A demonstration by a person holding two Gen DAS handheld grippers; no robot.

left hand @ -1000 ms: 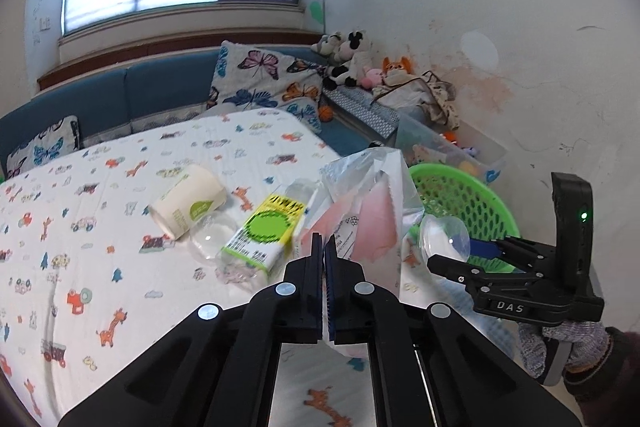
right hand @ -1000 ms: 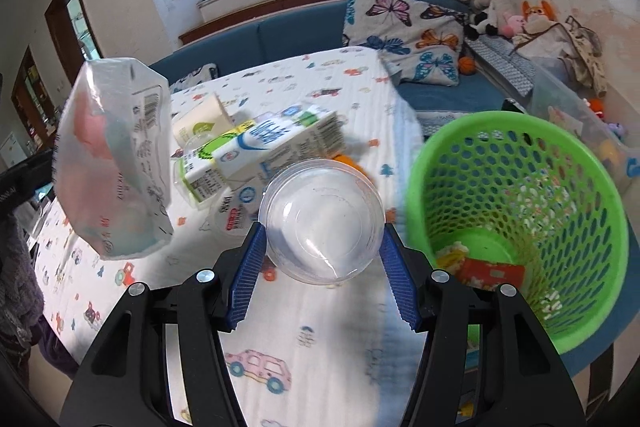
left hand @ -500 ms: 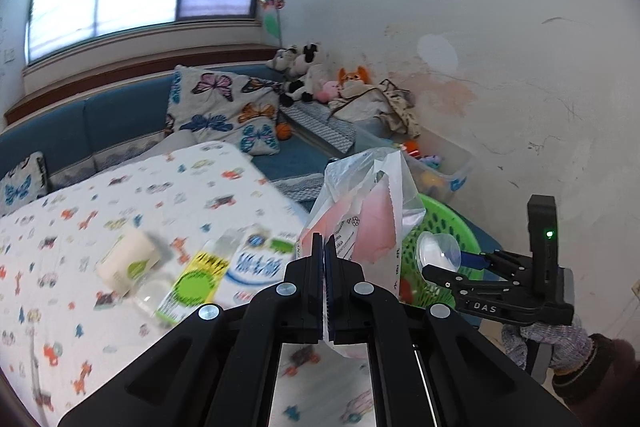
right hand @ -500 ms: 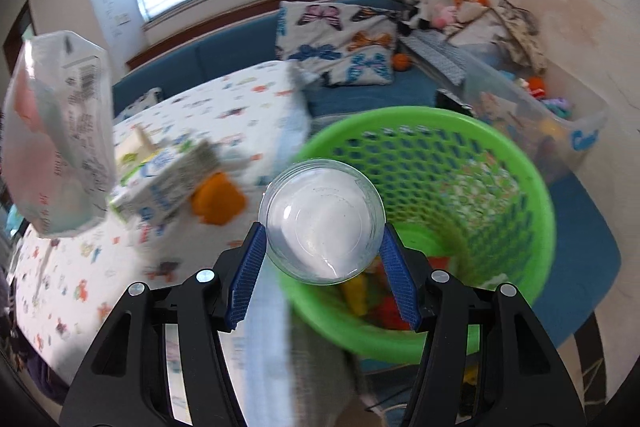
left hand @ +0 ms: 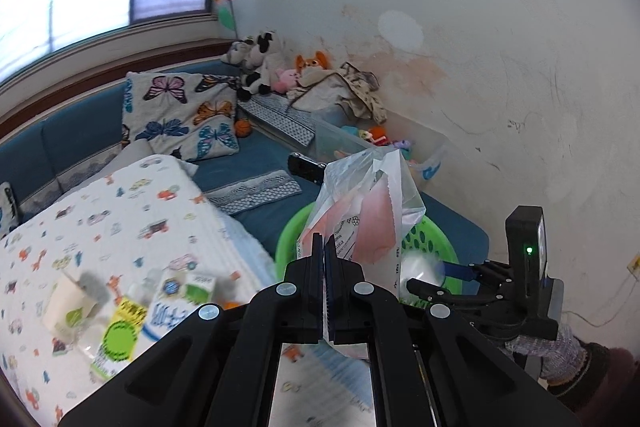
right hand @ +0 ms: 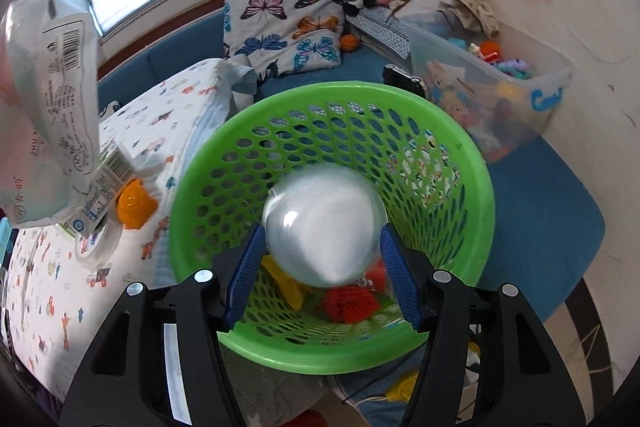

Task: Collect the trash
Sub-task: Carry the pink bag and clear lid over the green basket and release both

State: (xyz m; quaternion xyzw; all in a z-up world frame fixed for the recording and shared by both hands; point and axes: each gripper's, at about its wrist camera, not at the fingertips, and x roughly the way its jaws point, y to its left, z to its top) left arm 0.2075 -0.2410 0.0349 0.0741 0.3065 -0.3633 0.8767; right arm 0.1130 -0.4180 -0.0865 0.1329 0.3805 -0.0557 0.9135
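Observation:
My left gripper point(left hand: 324, 251) is shut on a clear plastic bag with pink contents point(left hand: 366, 211), held upright above the near rim of the green mesh basket point(left hand: 434, 239). The bag also shows at the left edge of the right wrist view point(right hand: 48, 99). My right gripper point(right hand: 322, 251) is shut on a clear plastic cup point(right hand: 322, 223), held over the mouth of the green basket point(right hand: 476, 171). The right gripper also shows in the left wrist view point(left hand: 430, 277). The basket holds red and yellow scraps point(right hand: 348, 305).
On the patterned bed cover point(left hand: 100, 227) lie a paper cup point(left hand: 70, 307), a yellow-green bottle point(left hand: 118, 339) and a milk carton point(left hand: 178, 297). An orange piece point(right hand: 134, 205) lies near the bed edge. A clear toy bin point(right hand: 488, 95) and butterfly pillows point(right hand: 288, 27) sit behind the basket.
Both grippers have swung right from the bed toward the basket. The cup is now over the basket's mouth and the bag is above its near rim.

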